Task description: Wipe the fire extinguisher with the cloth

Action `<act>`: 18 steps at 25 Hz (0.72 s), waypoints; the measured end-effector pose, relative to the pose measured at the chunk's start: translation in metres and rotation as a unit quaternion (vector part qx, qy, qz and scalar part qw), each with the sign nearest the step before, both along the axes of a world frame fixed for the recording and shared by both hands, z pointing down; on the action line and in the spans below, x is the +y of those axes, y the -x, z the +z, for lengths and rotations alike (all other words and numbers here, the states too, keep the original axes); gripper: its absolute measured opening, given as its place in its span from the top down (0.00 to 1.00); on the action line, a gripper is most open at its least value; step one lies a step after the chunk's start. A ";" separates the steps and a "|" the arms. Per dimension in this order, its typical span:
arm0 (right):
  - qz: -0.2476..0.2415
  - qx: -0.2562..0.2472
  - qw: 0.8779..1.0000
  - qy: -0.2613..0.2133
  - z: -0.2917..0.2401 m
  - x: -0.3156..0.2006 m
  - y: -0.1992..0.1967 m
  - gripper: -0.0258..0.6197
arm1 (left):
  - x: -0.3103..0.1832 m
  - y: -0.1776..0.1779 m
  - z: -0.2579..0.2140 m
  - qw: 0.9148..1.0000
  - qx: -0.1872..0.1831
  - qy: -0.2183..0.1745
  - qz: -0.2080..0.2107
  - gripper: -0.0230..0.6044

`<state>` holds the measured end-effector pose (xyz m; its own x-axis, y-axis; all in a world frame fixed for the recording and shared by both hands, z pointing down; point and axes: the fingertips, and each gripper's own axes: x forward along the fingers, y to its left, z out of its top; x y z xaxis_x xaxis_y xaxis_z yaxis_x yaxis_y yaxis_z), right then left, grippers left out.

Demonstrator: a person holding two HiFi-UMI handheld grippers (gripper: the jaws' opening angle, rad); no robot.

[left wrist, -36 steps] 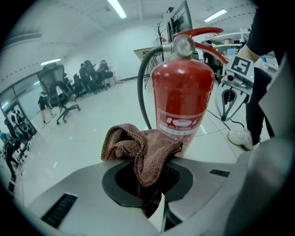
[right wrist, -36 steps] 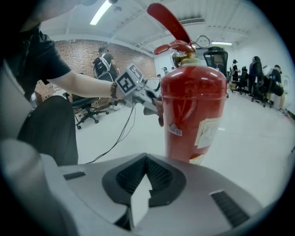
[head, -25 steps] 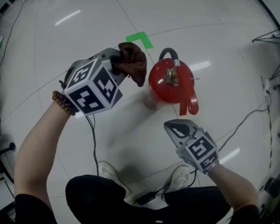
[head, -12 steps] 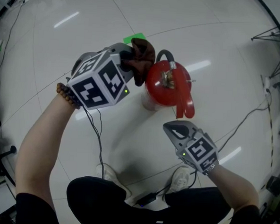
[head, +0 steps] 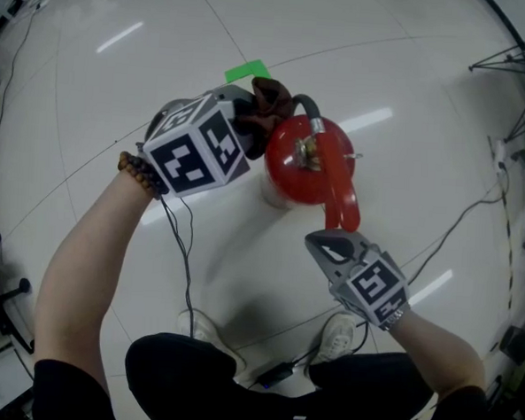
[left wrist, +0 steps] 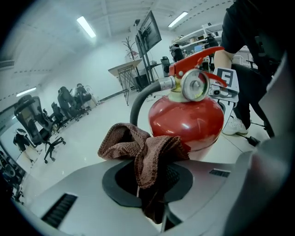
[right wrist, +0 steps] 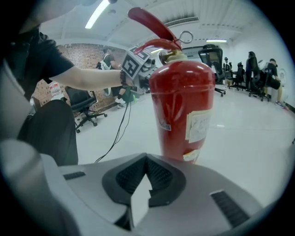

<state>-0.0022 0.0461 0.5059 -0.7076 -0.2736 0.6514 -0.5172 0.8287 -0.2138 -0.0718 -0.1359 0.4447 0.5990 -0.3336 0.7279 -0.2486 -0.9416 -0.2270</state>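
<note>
Glossy white floor mirroring ceiling strip lights, with a green tape mark and a loose black cable. Along one side, black office chairs and a screen on a tall stand; elsewhere, a brick wall behind more chairs.

Open floor around the fire extinguisher
</note>
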 end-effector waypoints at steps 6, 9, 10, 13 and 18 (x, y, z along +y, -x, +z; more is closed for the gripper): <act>0.006 0.001 1.000 0.002 0.007 -0.003 -0.006 0.92 | -0.002 -0.004 0.031 1.000 -0.003 0.026 -0.002 0.89; 0.006 0.003 1.000 0.007 0.011 -0.002 -0.008 0.92 | -0.001 -0.004 0.050 0.999 -0.006 0.039 -0.001 0.89; 0.007 0.004 1.000 0.009 0.012 -0.002 -0.009 0.92 | -0.001 -0.004 0.057 0.999 -0.007 0.045 -0.003 0.89; 0.008 0.006 1.000 0.015 0.017 -0.003 -0.011 0.92 | 0.000 -0.002 0.078 0.998 -0.007 0.065 -0.012 0.89; 0.017 0.003 1.000 0.022 0.019 -0.005 -0.012 0.92 | 0.002 -0.001 0.114 0.995 -0.009 0.099 -0.025 0.89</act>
<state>0.0095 0.0411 0.5251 -0.6950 -0.2679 0.6672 -0.5461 0.8003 -0.2476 -0.0703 -0.1335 0.5591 0.5715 -0.2117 0.7928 -0.2931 -0.9551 -0.0437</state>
